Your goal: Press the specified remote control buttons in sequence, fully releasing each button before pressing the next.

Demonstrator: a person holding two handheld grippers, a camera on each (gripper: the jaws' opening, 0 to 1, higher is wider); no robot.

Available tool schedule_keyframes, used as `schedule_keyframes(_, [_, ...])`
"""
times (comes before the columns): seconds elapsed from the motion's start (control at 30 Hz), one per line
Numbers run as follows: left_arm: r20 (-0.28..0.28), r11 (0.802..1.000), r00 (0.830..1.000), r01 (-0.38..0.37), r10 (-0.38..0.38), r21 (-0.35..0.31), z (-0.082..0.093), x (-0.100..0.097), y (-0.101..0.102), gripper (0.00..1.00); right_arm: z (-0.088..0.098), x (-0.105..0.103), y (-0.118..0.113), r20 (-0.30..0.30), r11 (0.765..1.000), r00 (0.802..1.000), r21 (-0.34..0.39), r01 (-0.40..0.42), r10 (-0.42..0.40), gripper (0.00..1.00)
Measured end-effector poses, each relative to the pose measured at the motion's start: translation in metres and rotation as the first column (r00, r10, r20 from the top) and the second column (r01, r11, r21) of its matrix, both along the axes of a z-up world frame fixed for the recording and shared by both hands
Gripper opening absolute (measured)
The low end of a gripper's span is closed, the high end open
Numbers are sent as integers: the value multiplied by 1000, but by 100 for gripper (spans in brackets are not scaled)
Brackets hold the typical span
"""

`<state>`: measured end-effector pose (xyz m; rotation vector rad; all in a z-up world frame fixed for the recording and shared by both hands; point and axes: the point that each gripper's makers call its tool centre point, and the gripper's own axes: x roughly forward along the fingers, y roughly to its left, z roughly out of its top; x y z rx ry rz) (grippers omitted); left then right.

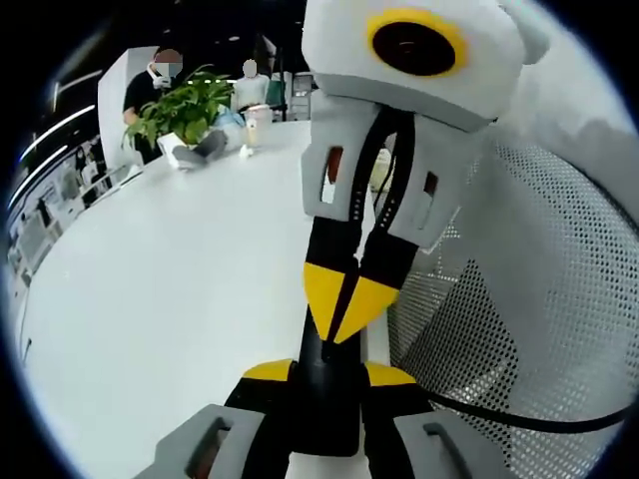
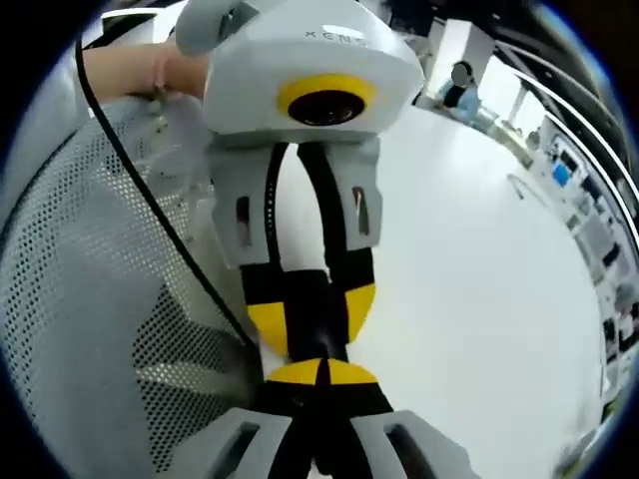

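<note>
Where the two grippers meet over the table edge, the remote control (image 1: 324, 399) sits as a slim black bar seen end-on, clamped between the yellow pads of the left gripper (image 1: 327, 371). Its button face is not readable from either camera. Left jaws are closed only as far as the remote's width, one pad on each side.

Right gripper (image 1: 344, 299) comes in from above in the left gripper view. Its two yellow tips are drawn together into a single point with nothing between them, and that point touches the upper end of the remote. Which button lies under it, cannot tell. The right gripper view agrees: own tips meet at the bottom, with the opposing gripper's pads flanking the black bar just beyond.

Surface: a large white table (image 1: 180, 299) with a curved edge, smooth and matte, bare near the grippers. At its far end stand a potted plant (image 1: 185, 105) with broad green leaves and a pale cup (image 1: 258, 122) just beside it.

Beside the grippers is a white perforated mesh chair back (image 1: 509, 299), with a thin black cable (image 1: 519, 421) running across it. A hand (image 2: 130, 68) shows behind the left gripper in the right gripper view.

Room: dark ceiling, white light strips along the walls, shelving along one side (image 2: 589, 230). Two people (image 1: 160, 80) are at the far end of the table, behind the plant.
</note>
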<state>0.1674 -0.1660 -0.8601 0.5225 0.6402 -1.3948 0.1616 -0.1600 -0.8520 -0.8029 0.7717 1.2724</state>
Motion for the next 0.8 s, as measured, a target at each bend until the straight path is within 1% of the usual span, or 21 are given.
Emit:
schedule_keyframes(0.1, [0, 1000, 1000, 0, 0, -1, 0, 0, 0, 24, -1, 1, 1, 14, 1000, 1000, -7, -18, 18, 0])
schedule_keyframes(0.23, [1, 1000, 1000, 1, -1, 0, 0, 0, 0, 24, -1, 1, 1, 5, 999, 999, -23, -39, 39, 0])
schedule_keyframes(0.3, [3, 1000, 1000, 2, -2, 1, 0, 0, 0, 24, -2, 2, 2, 0, 999, 1000, -30, -30, 30, 0])
schedule_keyframes(0.33, [10, 1000, 1000, 4, -4, 5, 0, 1, 0, 24, -2, 2, 2, 8, 999, 1000, -31, -26, 26, 0])
schedule_keyframes(0.4, [7, 1000, 1000, -5, 5, 6, 0, 2, 0, 24, -3, 3, 2, 46, 998, 998, -46, -41, 43, 0])
schedule_keyframes(0.53, [17, 1000, 1000, -3, 3, 18, 1, 2, -1, 24, -3, 4, 4, 76, 996, 996, -74, -47, 53, 0])
schedule_keyframes(0.57, [16, 1000, 1000, -5, 5, 18, 1, 2, 0, 24, -4, 7, 5, 94, 994, 993, -92, -58, 67, 0])
schedule_keyframes(0.67, [12, 1000, 1000, -7, 7, 12, 0, 3, 0, 24, -3, 8, 5, 75, 993, 995, -107, -53, 61, 0])
schedule_keyframes(0.73, [11, 1000, 1000, -8, 8, 10, 0, 3, 0, 24, -3, 9, 4, 57, 995, 997, -93, -40, 46, 0])
schedule_keyframes(0.8, [12, 1000, 1000, -7, 6, 10, 0, 3, 0, 24, -2, 8, 3, 28, 998, 1000, -63, -8, 10, 0])
